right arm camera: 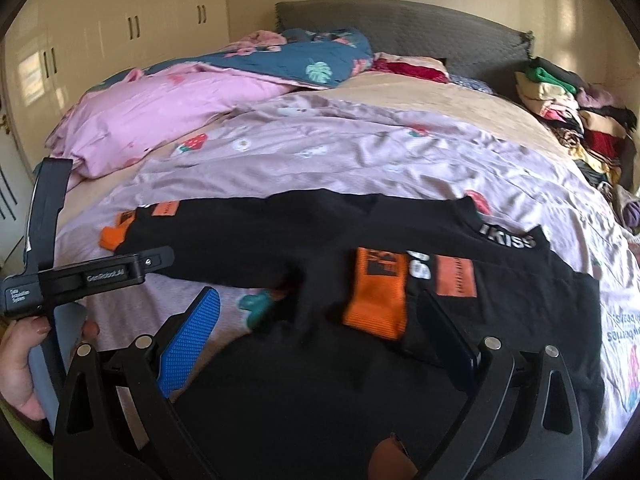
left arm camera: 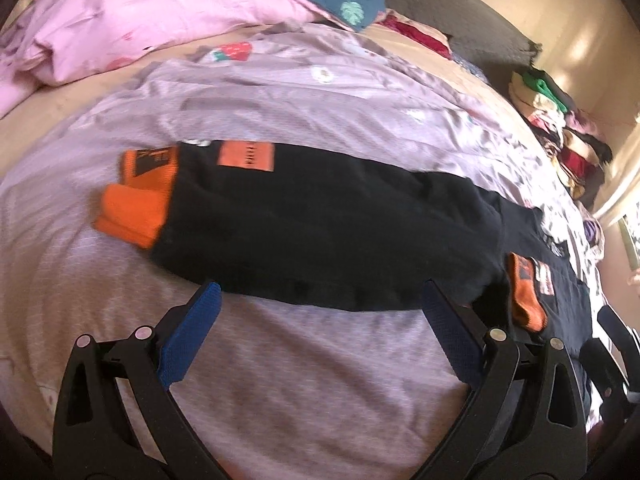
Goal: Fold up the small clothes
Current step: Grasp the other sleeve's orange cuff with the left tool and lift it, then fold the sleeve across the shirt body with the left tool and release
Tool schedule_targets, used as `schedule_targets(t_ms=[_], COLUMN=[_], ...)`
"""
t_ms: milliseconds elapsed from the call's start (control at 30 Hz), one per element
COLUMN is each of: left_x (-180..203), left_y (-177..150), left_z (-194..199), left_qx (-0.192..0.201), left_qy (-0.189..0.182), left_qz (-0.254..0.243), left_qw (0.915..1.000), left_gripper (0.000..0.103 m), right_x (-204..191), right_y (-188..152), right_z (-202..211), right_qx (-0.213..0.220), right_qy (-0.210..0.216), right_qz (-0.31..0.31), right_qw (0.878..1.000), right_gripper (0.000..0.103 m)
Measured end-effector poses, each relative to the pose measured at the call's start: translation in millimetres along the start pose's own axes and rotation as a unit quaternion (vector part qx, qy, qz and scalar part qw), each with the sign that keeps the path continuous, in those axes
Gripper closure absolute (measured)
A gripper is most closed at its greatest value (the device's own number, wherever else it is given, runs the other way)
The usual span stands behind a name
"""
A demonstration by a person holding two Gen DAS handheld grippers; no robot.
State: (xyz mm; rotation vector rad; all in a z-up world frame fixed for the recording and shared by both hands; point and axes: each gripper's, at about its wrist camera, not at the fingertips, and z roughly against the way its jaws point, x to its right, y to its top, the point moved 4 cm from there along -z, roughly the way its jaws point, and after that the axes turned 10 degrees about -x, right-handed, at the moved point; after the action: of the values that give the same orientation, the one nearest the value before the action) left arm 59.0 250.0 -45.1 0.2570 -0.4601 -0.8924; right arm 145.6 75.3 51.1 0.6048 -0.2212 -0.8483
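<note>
While both claws gape wide and empty, the left gripper [left arm camera: 320, 304] should pinch the black top's [left arm camera: 320, 220] sleeve edge just ahead, the right gripper [right arm camera: 320, 320] pinning its body below.

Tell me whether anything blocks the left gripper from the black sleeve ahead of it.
Nothing visible does. The left gripper is open, and only bare lilac bedsheet lies between its fingers and the edge of the black sleeve.

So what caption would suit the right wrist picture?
Open right gripper hovering over a black sweatshirt with orange cuffs, spread on a bed.
</note>
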Motion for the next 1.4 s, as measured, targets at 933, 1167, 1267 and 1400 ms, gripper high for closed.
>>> schedule_targets(t_ms=[933,1167,1267,1400], left_x=[-85,-46,-28,0], left_y=[39,53,58,65], left_z=[12,55,67,81], left_qx=[0.09,0.119,0.127,0.135], left_qy=[-0.025,-0.054,-0.063,-0.077], left_qz=[0.133,0.086,0.067,0.043], left_qw=[0.9868,0.9877,0.9876,0.9868], left_gripper=[0.096,0.098,0.099,0.1], right_x=[19,41,50,62], right_y=[-25,-30,-31,-35], right_z=[-11,4,11,24], right_qx=[-0.023,-0.01,-0.004,0.008], right_qy=[0.006,0.006,0.006,0.006], right_qz=[-0.052,-0.081,-0.09,-0.103], right_qw=[0.998,0.997,0.996,0.995], right_gripper=[0.005,0.005,0.005,0.005])
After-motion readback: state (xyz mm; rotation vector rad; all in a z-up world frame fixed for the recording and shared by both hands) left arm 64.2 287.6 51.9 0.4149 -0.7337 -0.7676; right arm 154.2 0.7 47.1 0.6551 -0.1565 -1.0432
